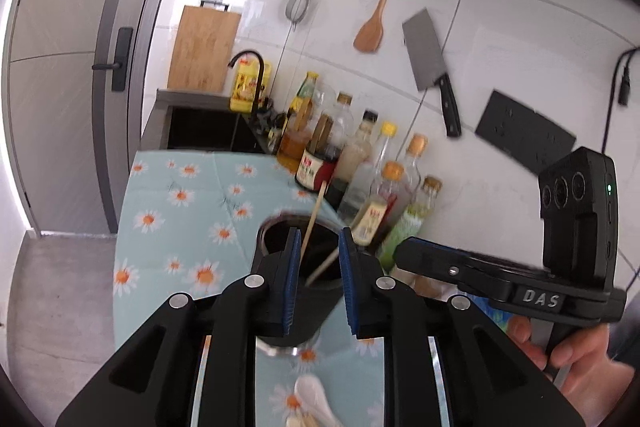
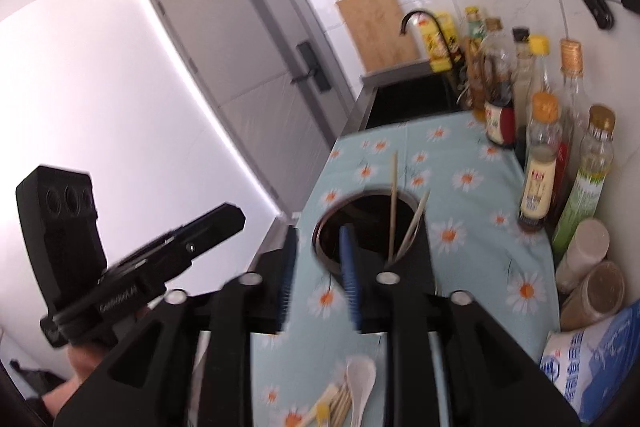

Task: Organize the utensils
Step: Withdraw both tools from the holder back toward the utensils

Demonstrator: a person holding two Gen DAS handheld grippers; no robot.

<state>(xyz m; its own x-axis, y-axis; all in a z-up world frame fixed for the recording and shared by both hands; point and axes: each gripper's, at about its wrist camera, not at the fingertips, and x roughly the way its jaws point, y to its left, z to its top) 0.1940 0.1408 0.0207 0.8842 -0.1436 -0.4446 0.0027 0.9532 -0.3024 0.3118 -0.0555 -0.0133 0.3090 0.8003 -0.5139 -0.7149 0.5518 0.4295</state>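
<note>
A black utensil holder (image 1: 316,311) (image 2: 364,223) stands on the daisy-print tablecloth (image 1: 180,211) (image 2: 472,227), with two wooden chopsticks (image 1: 314,215) (image 2: 393,203) leaning inside it. My left gripper (image 1: 320,233) hovers just short of the holder's mouth, its blue pads (image 1: 294,279) apart with nothing pinched. The right gripper (image 2: 318,229) is open at the holder's near-left rim, also holding nothing; it shows from the side in the left wrist view (image 1: 404,251). A white spoon (image 2: 360,375) (image 1: 312,395) and loose chopsticks (image 2: 334,403) lie on the cloth under the grippers.
Sauce and oil bottles (image 1: 360,163) (image 2: 540,147) line the wall on the right. Jars (image 2: 588,267) and a blue-white bag (image 2: 600,359) sit nearer. A black sink (image 1: 200,127) lies beyond the cloth. A cleaver (image 1: 426,55) and a wooden spatula (image 1: 372,27) hang on the tiles.
</note>
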